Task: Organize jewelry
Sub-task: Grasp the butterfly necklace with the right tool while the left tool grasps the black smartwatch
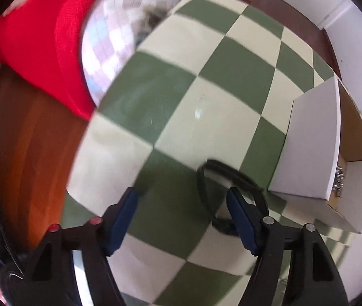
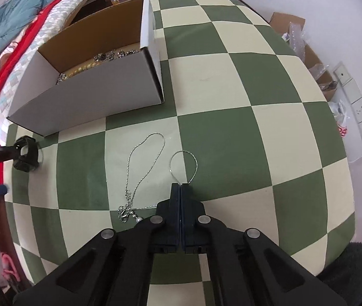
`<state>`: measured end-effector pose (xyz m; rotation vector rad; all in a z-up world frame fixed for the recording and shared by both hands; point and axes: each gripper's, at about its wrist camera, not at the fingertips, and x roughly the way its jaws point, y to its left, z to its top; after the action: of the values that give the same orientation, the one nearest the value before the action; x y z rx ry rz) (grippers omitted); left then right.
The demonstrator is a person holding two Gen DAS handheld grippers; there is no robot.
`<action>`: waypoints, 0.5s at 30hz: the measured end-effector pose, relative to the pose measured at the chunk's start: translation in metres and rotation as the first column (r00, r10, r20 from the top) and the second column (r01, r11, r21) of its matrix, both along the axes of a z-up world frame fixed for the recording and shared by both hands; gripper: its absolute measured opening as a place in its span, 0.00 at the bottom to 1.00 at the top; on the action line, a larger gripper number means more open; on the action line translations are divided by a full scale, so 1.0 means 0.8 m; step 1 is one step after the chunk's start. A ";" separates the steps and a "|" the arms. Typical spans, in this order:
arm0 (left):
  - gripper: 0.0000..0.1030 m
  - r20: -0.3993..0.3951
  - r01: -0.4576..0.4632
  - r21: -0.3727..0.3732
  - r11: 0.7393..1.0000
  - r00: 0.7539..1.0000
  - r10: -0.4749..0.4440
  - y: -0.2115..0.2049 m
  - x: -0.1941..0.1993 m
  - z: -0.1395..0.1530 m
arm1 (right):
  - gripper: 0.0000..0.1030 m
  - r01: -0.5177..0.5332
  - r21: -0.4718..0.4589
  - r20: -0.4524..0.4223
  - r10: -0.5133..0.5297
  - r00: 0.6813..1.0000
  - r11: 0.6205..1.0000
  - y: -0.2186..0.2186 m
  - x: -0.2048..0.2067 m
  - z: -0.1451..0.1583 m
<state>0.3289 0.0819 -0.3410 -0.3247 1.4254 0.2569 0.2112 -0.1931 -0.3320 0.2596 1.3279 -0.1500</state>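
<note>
A thin silver necklace (image 2: 140, 168) lies looped on the green-and-cream checkered table (image 2: 232, 81). My right gripper (image 2: 181, 186) is shut on the necklace's chain, just above the table. A black bracelet (image 1: 219, 178) lies on the table near the left edge; it also shows in the right wrist view (image 2: 26, 156). My left gripper (image 1: 183, 193) is open, its right finger over the bracelet. A white cardboard box (image 2: 96, 97) holding several jewelry pieces (image 2: 112, 54) stands at the back left; it also shows in the left wrist view (image 1: 311, 142).
A bed with a red and patterned cover (image 2: 12, 40) runs beside the table's left side. Cardboard boxes with plastic bags (image 2: 306, 43) and a power strip (image 2: 357, 107) lie on the floor at the right.
</note>
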 end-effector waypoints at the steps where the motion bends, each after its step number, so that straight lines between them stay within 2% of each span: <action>1: 0.51 0.002 0.019 0.023 1.000 1.000 -0.019 -0.005 0.001 0.000 | 0.00 0.000 0.009 -0.001 0.000 1.000 1.000 -0.004 -0.001 0.000; 2: 0.42 0.011 0.039 0.041 0.998 0.999 -0.039 -0.009 0.001 0.002 | 0.00 -0.001 0.012 -0.002 0.001 1.000 1.000 -0.005 -0.003 -0.001; 3: 0.11 0.021 0.061 0.053 0.997 0.998 -0.063 -0.014 0.001 0.004 | 0.00 0.000 0.014 -0.003 0.000 1.000 1.000 -0.009 -0.002 0.000; 4: 0.02 0.015 0.078 0.049 0.996 0.997 -0.079 -0.017 0.000 0.004 | 0.00 0.000 0.023 -0.002 0.000 1.000 1.000 -0.015 0.001 0.001; 8: 0.01 0.047 0.137 0.095 0.986 0.989 -0.141 -0.031 -0.014 0.017 | 0.00 0.015 0.083 0.011 -0.016 1.000 0.996 -0.028 -0.002 0.004; 15: 0.00 0.116 0.249 0.136 0.959 0.957 -0.265 -0.068 -0.082 0.054 | 0.00 0.054 0.182 0.073 -0.068 0.995 0.982 -0.065 -0.024 0.035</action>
<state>0.2635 0.0276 -0.2977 -0.0540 1.2983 0.1043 0.1921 -0.2452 -0.3042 0.4552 1.2566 -0.0703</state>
